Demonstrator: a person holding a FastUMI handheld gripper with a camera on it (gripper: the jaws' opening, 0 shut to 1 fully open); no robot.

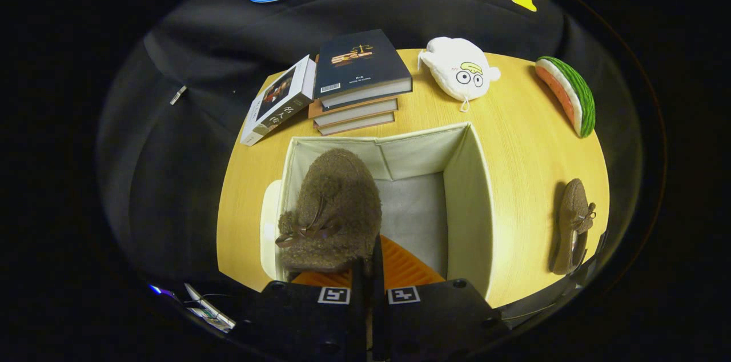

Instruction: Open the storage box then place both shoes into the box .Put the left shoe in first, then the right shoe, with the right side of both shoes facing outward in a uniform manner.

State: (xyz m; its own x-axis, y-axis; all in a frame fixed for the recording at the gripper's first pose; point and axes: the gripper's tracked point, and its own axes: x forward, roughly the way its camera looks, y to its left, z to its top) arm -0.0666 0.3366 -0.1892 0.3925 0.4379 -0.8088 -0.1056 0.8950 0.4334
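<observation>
Tongs [370, 262] pinching fuzzy shoe [331, 210] over open box [465, 190].

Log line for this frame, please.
gripper: shut on brown fuzzy shoe | shoe over open storage box | second shoe on table, right of box
</observation>
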